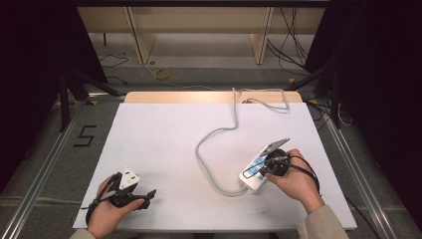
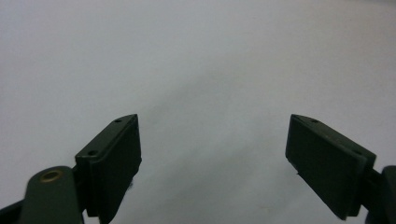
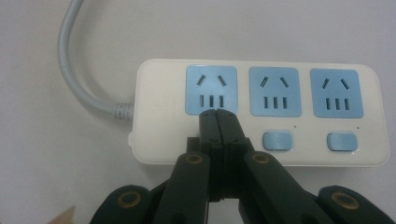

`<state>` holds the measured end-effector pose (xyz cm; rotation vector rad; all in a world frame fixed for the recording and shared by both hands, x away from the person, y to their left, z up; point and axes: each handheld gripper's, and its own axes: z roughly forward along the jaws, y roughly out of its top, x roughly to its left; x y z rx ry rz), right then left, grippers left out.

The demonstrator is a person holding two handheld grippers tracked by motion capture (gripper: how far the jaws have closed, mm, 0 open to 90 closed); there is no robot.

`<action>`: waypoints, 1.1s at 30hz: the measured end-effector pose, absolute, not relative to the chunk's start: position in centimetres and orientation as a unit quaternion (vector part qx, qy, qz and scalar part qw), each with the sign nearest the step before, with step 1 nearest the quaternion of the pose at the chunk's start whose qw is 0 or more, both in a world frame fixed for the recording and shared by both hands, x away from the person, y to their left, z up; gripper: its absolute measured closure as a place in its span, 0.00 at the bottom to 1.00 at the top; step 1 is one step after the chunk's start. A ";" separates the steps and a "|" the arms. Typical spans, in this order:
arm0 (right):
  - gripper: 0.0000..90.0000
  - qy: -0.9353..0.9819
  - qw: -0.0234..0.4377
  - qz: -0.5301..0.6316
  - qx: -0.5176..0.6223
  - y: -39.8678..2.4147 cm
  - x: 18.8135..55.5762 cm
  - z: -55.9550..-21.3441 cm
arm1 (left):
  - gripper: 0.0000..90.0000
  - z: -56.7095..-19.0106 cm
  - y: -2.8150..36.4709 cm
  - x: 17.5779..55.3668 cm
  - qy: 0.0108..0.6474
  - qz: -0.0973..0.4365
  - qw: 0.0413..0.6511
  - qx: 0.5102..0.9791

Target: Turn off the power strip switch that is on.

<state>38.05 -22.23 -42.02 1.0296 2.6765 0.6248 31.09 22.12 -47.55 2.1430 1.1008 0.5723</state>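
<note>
A white power strip (image 3: 159, 116) with three blue sockets lies flat on the white table, and its grey cable (image 3: 70, 70) runs off at one end. My right gripper (image 3: 217, 114) is shut with nothing between its jaws. Its tips sit over the strip just below the first socket, hiding the spot where a third blue switch would sit beside the two visible ones (image 3: 277, 140). In the high view the strip (image 1: 250, 180) is at the front right under my right gripper (image 1: 261, 168). My left gripper (image 1: 149, 195) rests at the front left, open (image 2: 214, 117) over bare table.
The cable (image 1: 209, 144) loops across the middle of the table (image 1: 164, 129) and off the far edge. Past the table are floor cables, dark stands on both sides and a wooden frame. A "5" (image 1: 84, 135) marks the floor at left.
</note>
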 end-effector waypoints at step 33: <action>1.00 0.910 0.105 0.236 0.323 -24.0 36.9 -42.0 | 0.20 -47.5 22.0 30.8 0.419 0.219 0.333 0.816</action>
